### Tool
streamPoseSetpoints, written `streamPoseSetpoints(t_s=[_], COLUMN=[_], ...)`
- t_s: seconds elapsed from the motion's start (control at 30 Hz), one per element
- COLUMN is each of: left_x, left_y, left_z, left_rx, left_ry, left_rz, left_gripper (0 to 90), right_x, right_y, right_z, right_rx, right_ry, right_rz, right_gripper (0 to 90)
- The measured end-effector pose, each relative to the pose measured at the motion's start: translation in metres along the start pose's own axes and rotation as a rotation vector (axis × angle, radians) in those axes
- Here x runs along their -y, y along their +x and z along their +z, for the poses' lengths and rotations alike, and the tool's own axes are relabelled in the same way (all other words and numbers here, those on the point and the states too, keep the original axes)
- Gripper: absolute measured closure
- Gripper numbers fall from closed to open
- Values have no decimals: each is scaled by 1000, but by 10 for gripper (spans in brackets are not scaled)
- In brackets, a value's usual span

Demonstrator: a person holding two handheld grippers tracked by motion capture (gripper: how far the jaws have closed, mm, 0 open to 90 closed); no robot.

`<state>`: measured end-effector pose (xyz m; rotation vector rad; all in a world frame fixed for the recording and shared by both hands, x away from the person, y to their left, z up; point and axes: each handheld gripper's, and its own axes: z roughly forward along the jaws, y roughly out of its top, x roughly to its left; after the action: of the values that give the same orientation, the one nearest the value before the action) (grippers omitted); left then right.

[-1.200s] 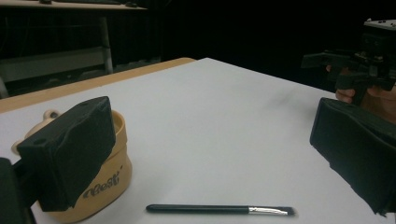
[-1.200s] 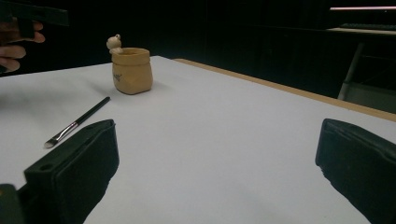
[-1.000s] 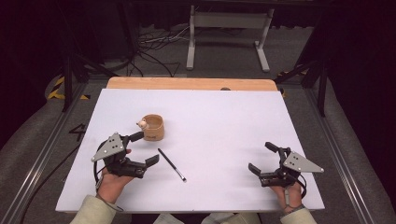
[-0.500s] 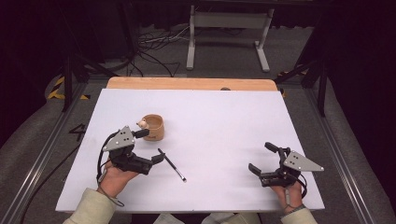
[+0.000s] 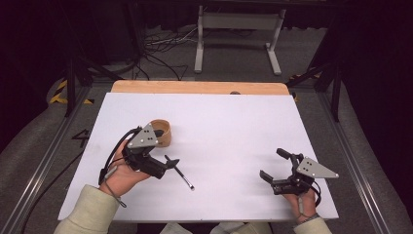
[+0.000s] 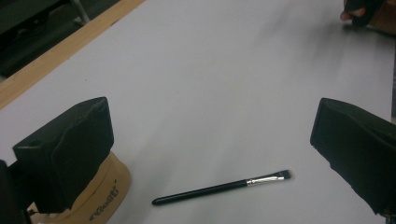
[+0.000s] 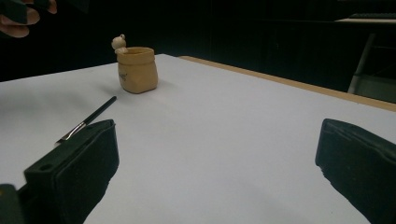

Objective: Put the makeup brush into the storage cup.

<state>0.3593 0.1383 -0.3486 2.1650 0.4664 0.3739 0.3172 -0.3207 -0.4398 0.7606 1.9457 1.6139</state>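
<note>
1. The left gripper (image 5: 170,163) hovers low over the white table (image 5: 234,126), at about 8 o'clock on the board as the high view shows it. Its jaws stand wide apart and hold nothing.

2. The thing it is reaching for is a thin make-up brush (image 6: 222,187). It lies flat on the table, just in front of the left gripper, and between the two jaws in the left gripper view. In the high view the brush (image 5: 184,178) points from the gripper toward 5 o'clock.

3. A small tan pot (image 7: 136,69) stands upright at about 10 o'clock from the brush, near it but not touching. A little figure sits on its rim.

4. The right gripper (image 5: 277,169) rests at about 4 o'clock on the board, well apart from the brush. Its jaws are also wide open and empty.

5. I judge the brush to be very light and stiff, with a smooth round black handle, a metal ferrule and a short flat tuft of bristles. It may roll or slip away when a jaw pushes it from one side.

6. The best place to take hold is probably the middle of the black handle, with the jaws closing across it. The bristle end is soft and could bend, so it is better left free.

7. Because the brush lies so flat, the jaws must probably come down almost to the table surface before they close.
</note>
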Motion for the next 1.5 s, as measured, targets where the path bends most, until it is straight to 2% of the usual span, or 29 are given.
streamPoseSetpoints(t_s=[0.07,0.17,0.3,0.33,0.6,0.87,1.07,1.17,1.3,1.43,1.5], left_x=[-6,-10,-14,-15,-20,-28,-32,-35,-37,-39,-40], left_y=[-1,0,6,7,11,11,12,14,14,13,13], left_z=[2,5,12,14,19,19,27,33,38,41,45], left_rx=[-1,15,87,87,93,76,101,116,122,126,142], left_ry=[47,88,169,194,273,332,405,442,471,503,517], left_rz=[30,43,8,10,30,88,133,148,164,174,208], left_gripper=[0,0,0,0,1,0,4,4,4,6,9], right_x=[0,0,-1,-2,-2,-2,-2,-3,-5,-5,-4], right_y=[0,0,1,2,1,1,1,1,3,2,1], right_z=[0,-1,-2,-3,-4,-3,-5,-6,-9,-11,-10], right_rx=[-3,-6,-8,-8,-9,-20,-16,-5,12,17,14], right_ry=[0,0,-1,-3,-9,-7,-7,-12,-16,-15,-18], right_rz=[1,1,2,1,9,15,21,48,31,35,35], right_gripper=[0,0,0,0,0,0,0,0,0,0,0])
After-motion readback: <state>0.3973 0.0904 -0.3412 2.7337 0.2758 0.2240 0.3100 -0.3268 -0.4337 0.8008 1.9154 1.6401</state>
